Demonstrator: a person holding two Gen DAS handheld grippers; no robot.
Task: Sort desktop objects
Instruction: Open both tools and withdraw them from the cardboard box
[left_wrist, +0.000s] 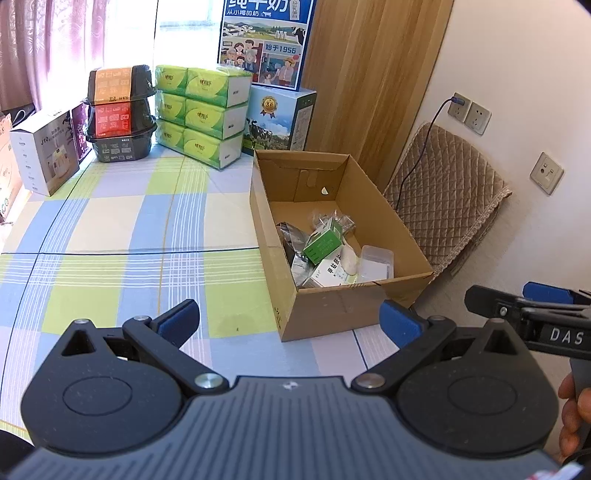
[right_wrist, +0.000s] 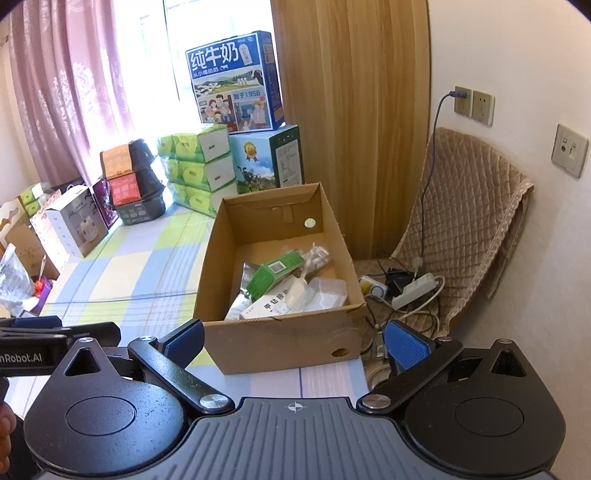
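We start with the box (left_wrist: 354, 310), open-topped, at about two o'clock in the left wrist view and twelve o'clock in the right. In it lie the sorted things: a green carton (right_wrist: 275, 272) tilted on a white packet (right_wrist: 266, 306), a clear case (right_wrist: 327, 291) at the box's near right corner, a white scoop (right_wrist: 297, 290) just beside it, and crinkled bags (left_wrist: 332, 219) toward the back. Both of our tongs are released and hold nothing: the left gripper (left_wrist: 290, 323) hangs over the checked cloth (left_wrist: 110, 229) with its jaws spread wide, and the right gripper (right_wrist: 295, 341) hangs before the box's near wall, likewise spread. The cloth in front of us looks bare, so we judge the sorting near done or done. The risks from here: the box sits at the cloth's right edge, above a power strip (right_wrist: 417, 290) and cables on the floor, so a nudge from the right gripper could push it over; and the two grippers are close, so they may knock together.
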